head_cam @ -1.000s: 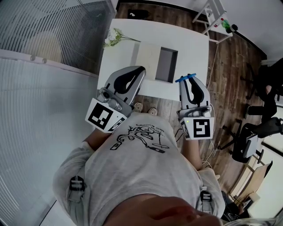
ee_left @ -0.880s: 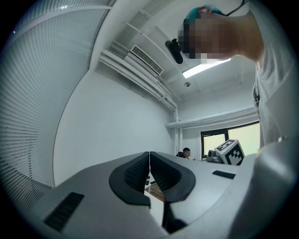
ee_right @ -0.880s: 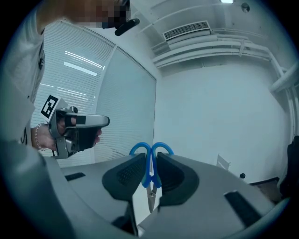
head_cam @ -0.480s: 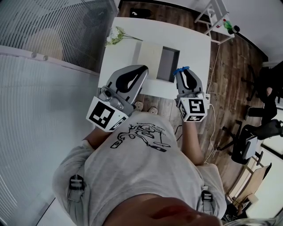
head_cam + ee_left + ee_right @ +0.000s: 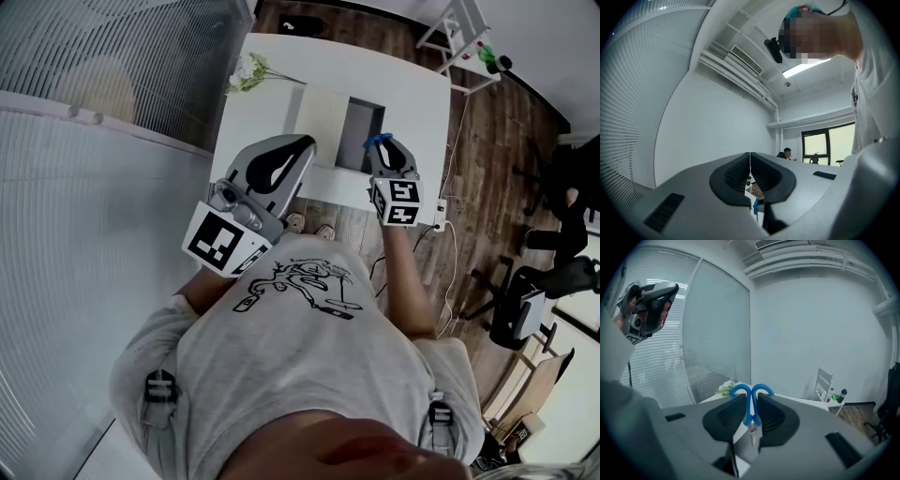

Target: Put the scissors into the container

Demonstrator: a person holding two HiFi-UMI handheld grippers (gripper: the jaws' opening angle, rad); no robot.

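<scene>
White table (image 5: 272, 112) carried a shallow container (image 5: 323, 117), one half pale and the other dark, close to its near edge. The left gripper (image 5: 302, 146) hung over that near edge beside the container's pale half, its jaws pressed together on nothing. The right gripper (image 5: 389, 148) hung at the container's dark half, pinching blue-handled scissors (image 5: 750, 404) by the shanks, with the loops pointing away from it. Whether the scissors reached inside the container could not be made out. A sprig of flowers (image 5: 246, 73) lay at the table's left edge.
</scene>
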